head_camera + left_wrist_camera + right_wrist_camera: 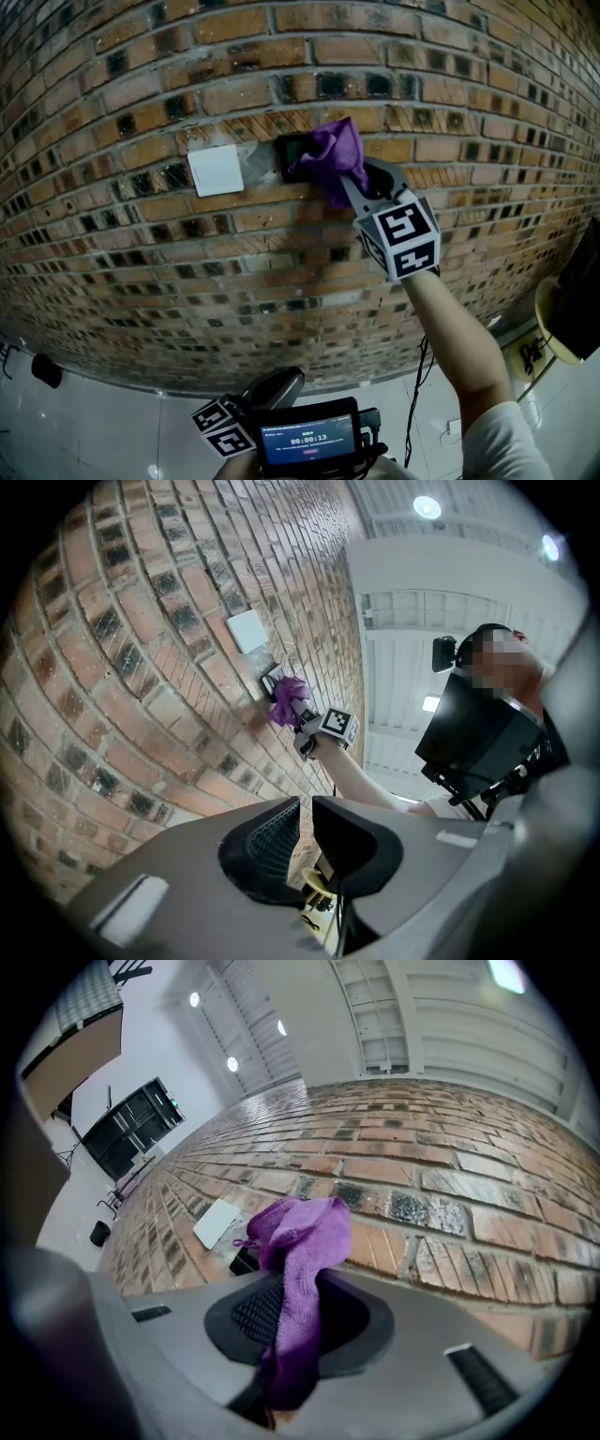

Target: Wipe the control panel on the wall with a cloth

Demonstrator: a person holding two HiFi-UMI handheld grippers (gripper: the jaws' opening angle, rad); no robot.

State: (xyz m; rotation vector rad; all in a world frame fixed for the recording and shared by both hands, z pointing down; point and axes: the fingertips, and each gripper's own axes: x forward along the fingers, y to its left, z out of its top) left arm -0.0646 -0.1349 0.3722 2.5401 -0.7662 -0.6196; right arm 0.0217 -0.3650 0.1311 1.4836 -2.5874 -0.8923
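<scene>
A small dark control panel [291,156] is set in the brick wall, partly covered by a purple cloth [333,159]. My right gripper [361,187] is shut on the cloth [298,1269] and holds its bunched end against the panel's right side. In the right gripper view the panel [246,1260] peeks out just left of the cloth. My left gripper [281,384] hangs low near the bottom of the head view, away from the wall. Its jaws [305,841] stand almost together with nothing between them. From the left gripper view the cloth [286,700] and the right gripper [309,731] show far off on the wall.
A white switch plate [215,170] sits on the wall just left of the panel. The brick wall [141,253] fills the head view. Dark equipment [577,300] stands at the right edge. A cable [417,394] hangs by my right arm. A phone-like screen [309,439] sits at the bottom.
</scene>
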